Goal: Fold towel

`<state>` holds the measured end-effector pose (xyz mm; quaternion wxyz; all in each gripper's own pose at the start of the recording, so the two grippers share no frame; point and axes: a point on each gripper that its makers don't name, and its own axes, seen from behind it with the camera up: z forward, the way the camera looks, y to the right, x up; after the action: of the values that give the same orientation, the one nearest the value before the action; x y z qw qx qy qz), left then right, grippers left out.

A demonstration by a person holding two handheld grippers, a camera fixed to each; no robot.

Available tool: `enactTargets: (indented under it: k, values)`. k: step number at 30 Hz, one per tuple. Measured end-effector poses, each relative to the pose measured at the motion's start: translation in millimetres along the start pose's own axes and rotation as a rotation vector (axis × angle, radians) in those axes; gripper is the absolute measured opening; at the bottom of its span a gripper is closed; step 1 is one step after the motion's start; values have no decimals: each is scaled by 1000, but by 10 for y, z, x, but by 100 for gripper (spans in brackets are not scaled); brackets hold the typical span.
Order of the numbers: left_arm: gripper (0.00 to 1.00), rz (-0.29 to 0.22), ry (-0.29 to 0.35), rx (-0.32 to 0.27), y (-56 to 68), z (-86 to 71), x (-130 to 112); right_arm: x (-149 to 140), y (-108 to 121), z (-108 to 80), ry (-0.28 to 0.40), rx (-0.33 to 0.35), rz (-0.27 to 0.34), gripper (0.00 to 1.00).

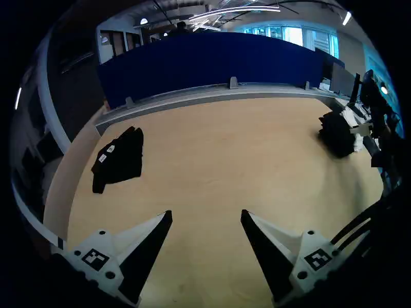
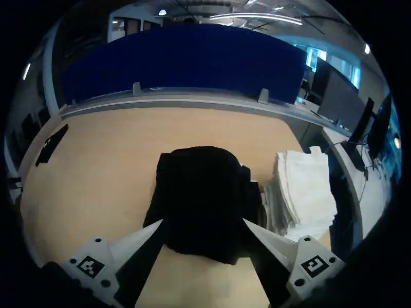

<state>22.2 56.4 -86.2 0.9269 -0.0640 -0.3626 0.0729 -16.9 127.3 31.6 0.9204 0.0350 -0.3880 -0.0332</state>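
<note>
Closing the right gripper (image 2: 203,222) from here, jaws spread wide on either side of the rumpled black cloth towel pile (image 2: 200,190), could pinch several layers at once, or shove the heap into the stack of folded white towels (image 2: 303,187) just beside it, because the dark layers are hard to tell apart. That pile sits on the light wooden tabletop (image 2: 92,164) right before the fingers, soft, domed and matte, with no clear edge showing. Over bare wood the left gripper (image 1: 205,211) hangs open and empty.
</note>
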Motion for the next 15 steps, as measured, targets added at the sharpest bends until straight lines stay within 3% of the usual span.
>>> enactTargets:
  k: [6, 15]
  values:
    - [100, -3, -5, 5, -22, -3, -30, -31, -50, 86, -7, -3, 2, 100]
    - [99, 3, -10, 13, -40, -15, -65, -238, 92, 357, -72, -30, 9, 100]
